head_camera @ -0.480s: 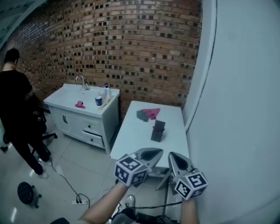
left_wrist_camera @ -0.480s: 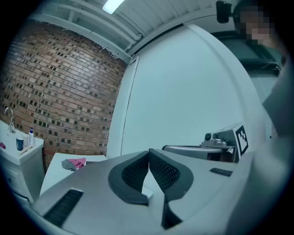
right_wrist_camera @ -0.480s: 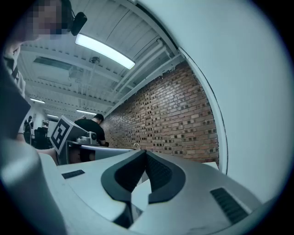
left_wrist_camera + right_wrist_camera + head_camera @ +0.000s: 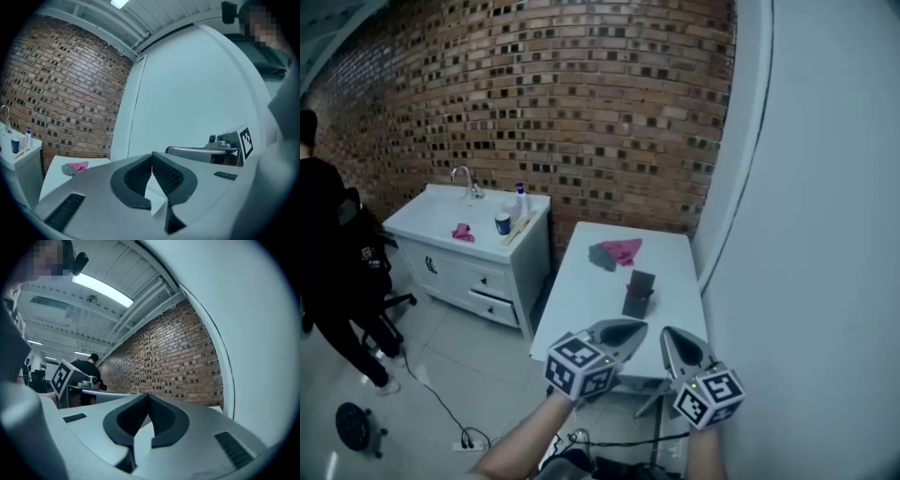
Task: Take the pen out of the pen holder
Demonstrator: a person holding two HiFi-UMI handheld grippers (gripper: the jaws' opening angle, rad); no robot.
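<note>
Only the head view shows the dark pen holder [image 4: 638, 293], mid-worktop [image 4: 581, 295] and far beyond the hands; its pen is too small to make out. The left gripper [image 4: 151, 158] and right gripper [image 4: 148, 398] have their jaws pressed together, empty. The left gripper view alone catches a pink cloth [image 4: 76, 167].

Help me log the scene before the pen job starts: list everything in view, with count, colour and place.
table: 1, white, along the right wall
pen holder: 1, dark, upright on the table; a pen cannot be made out
pink cloth: 1, pink, far end of the table
grey object: 1, grey, just left of the pink cloth
sink cabinet: 1, white, left of the table, by the brick wall
faucet: 1, metallic, back of the cabinet top
cup: 1, blue, on the cabinet top
pink rag: 1, pink, on the cabinet top
bystander: 1, in black, far left
left gripper: 1, grey, shut, empty
right gripper: 1, grey, shut, empty
</note>
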